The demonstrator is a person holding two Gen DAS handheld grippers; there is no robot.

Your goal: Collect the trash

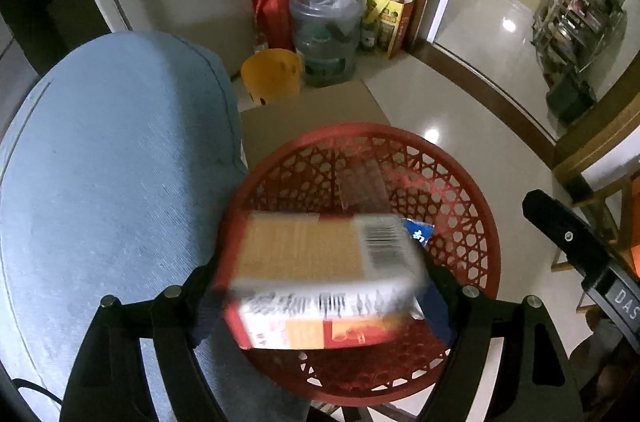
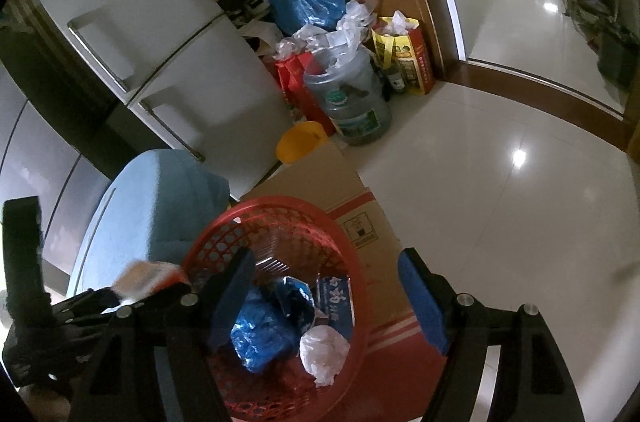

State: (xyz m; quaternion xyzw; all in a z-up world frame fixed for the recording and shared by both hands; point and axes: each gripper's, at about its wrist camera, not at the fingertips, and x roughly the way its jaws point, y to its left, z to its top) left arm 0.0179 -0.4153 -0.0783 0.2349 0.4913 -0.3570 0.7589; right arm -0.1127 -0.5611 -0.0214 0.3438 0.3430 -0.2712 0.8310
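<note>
The left gripper (image 1: 320, 286) pinches a carton (image 1: 320, 274), blurred but seemingly over the red basket (image 1: 472, 206); centre it before releasing. The right gripper (image 2: 324, 302) gapes empty.

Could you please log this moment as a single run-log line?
left hand-held gripper: shut on carton, above red basket | right hand-held gripper: open, empty, over basket | basket: blue wrappers, white wad
</note>
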